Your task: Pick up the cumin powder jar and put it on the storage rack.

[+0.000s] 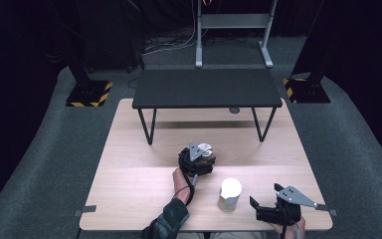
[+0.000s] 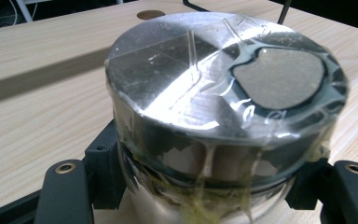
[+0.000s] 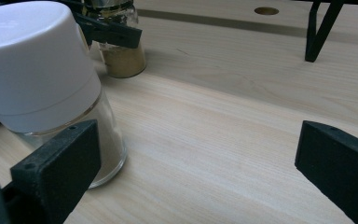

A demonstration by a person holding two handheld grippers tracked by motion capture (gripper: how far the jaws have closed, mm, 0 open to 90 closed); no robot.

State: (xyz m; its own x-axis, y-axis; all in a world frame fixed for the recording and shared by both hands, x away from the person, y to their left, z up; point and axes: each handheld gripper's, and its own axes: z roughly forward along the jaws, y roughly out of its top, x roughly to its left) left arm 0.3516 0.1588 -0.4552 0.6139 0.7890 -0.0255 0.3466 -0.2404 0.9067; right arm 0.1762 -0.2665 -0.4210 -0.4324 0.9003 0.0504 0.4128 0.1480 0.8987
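The left tongs point(image 1: 202, 158) are clenched around a glass jar with a silver lid point(image 1: 205, 150), which stands near the middle of the tabletop point(image 1: 129, 149). In the left gripper view, the two black jaws press against the sides of this jar point(image 2: 223, 121) just under its lid, one on each side. The lid is shiny metal with clear tape stretched across it, and a grey patch sits on the top. In the right gripper view, the same jar point(image 3: 121, 56) holds a yellow-brown powder in its lower part.

The right tongs point(image 1: 258, 208) are released, with the jaws wide apart, and they grasp nothing. They are low over the near right part of the tabletop. A second jar with a white cap point(image 1: 229, 194) stands upright between the two tongs, near the front edge. In the right gripper view, this white-capped jar point(image 3: 51, 88) is just beside one jaw, but I cannot tell if they touch. It contains a pale powder.

A small black table point(image 1: 207, 87) stands on the far half of the tabletop.
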